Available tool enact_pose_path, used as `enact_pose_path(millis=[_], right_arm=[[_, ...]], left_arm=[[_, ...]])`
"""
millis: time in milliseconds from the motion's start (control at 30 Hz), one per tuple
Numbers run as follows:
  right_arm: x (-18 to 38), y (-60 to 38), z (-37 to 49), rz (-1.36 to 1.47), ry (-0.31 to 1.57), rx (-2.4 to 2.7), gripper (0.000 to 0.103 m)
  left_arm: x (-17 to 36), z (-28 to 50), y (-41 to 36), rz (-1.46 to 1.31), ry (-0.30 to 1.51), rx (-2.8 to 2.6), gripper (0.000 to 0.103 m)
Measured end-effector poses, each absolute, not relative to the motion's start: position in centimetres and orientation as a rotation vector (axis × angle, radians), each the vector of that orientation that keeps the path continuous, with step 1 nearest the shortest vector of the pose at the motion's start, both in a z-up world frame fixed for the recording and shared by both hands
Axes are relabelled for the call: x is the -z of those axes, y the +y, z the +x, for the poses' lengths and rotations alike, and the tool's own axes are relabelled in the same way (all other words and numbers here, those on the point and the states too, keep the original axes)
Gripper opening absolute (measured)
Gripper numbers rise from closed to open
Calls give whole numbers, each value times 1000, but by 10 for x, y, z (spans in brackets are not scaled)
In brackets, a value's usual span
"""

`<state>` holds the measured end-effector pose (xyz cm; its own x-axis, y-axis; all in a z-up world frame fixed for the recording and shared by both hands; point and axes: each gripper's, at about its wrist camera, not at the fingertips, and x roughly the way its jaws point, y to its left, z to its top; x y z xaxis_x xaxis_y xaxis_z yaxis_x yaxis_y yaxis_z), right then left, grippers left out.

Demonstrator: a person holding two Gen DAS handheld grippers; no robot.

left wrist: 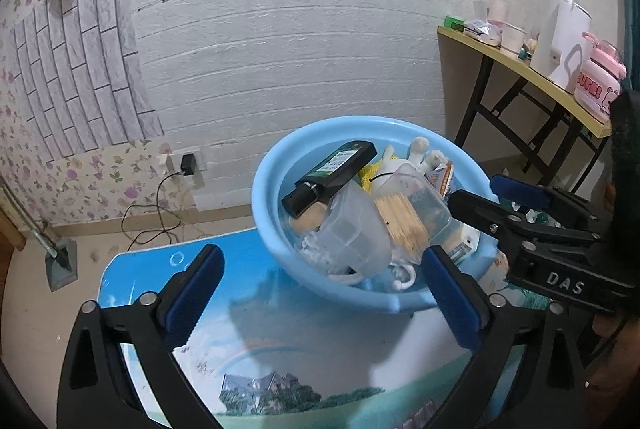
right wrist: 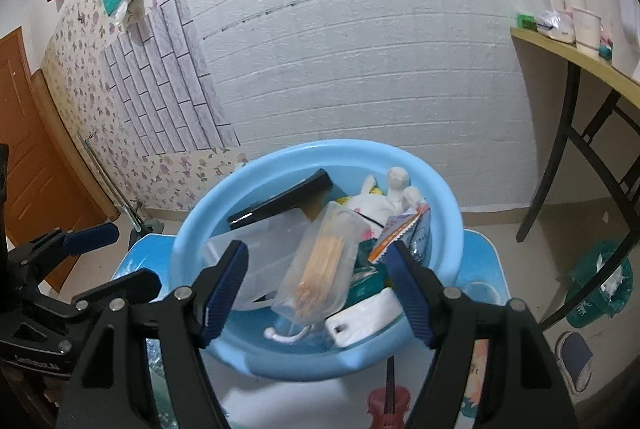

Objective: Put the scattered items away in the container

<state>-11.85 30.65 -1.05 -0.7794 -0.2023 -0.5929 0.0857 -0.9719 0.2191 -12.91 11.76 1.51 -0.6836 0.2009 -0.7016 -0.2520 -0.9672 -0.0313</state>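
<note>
A light blue basin [left wrist: 276, 165] [right wrist: 192, 229] stands on a small table with a printed top [left wrist: 256, 349]. It holds several items: a black bottle with a green label [left wrist: 336, 173] [right wrist: 280, 203], a clear box of toothpicks [left wrist: 404, 221] [right wrist: 320, 265], a clear plastic container [left wrist: 352, 233], a white plush toy [left wrist: 420, 153] [right wrist: 384, 201], snack packets [right wrist: 400, 229] and a white flat item [right wrist: 364, 321]. My left gripper [left wrist: 320, 293] is open and empty, in front of the basin. My right gripper [right wrist: 320, 289] is open and empty, just above the basin's near rim; it also shows in the left wrist view [left wrist: 480, 197].
A yellow-topped folding table [left wrist: 520, 69] at the right holds a white kettle [left wrist: 560, 37], cups and a pink box. A charger [left wrist: 187, 163] with a cable is plugged into the wall. A green-lined bin [right wrist: 600, 285] stands under the folding table. A brown door [right wrist: 32, 157] is at left.
</note>
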Motion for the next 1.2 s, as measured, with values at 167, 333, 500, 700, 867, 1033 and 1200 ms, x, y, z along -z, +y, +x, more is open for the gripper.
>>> enact_pose_path(millis=[167,333,500,700,867,1033,1200], right_arm=[[1,296,-101,960,-251,2803,71],[-7,285,-84,963,-190,2812,72],[-17,283,-65,950,-176,2852,79],[-27,290,-43,942,-212,2883,88],[-38,287,-27,868,-144,2968,88],[-39,282,-25,886,-58,3025,103],[-32,275,-28,927,-29,3023,103]], left_arm=[[-25,-115,114,-1104,98,-2699,100],[-37,-95,114,-1042,127,-2716,101],[-48,-76,113,-988,121,-2734,103],[-60,-57,115,-929,125,-2761,103],[-67,-43,115,-890,132,-2749,103],[-65,-39,113,-918,163,-2780,103],[-59,-41,106,-953,112,-2787,103]])
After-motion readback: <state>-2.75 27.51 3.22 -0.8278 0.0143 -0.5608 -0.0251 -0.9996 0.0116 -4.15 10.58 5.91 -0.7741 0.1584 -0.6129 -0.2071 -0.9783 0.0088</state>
